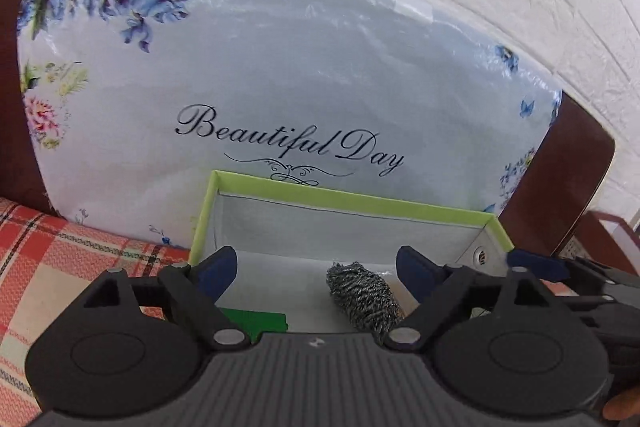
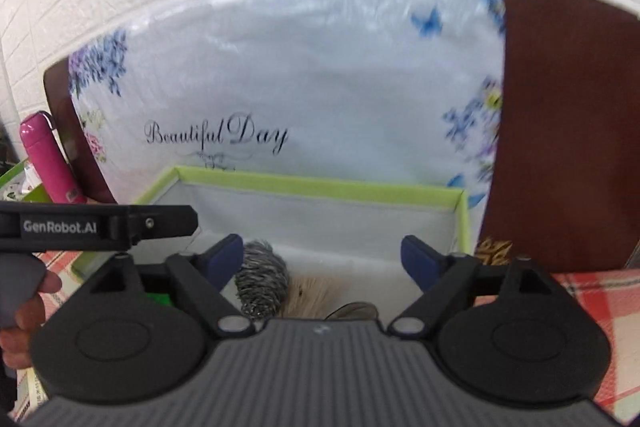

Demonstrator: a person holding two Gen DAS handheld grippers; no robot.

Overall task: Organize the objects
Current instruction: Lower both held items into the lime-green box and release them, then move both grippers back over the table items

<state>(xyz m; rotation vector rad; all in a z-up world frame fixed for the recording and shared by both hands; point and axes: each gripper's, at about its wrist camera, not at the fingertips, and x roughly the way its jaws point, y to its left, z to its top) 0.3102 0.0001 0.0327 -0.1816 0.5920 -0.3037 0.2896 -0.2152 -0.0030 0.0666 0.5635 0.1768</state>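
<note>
Bottle [image 2: 48,159], pink: right wrist view only.

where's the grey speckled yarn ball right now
The grey yarn ball lies inside the green-rimmed box, right of centre in the left wrist view; in the right wrist view it sits left of centre, beside a beige fuzzy item.

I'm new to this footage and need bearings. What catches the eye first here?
A big floral panel lettered "Beautiful Day" fills the background. Before it sits a green-rimmed box holding a grey speckled roll. A pink bottle stands at the right wrist view's left edge.
</note>
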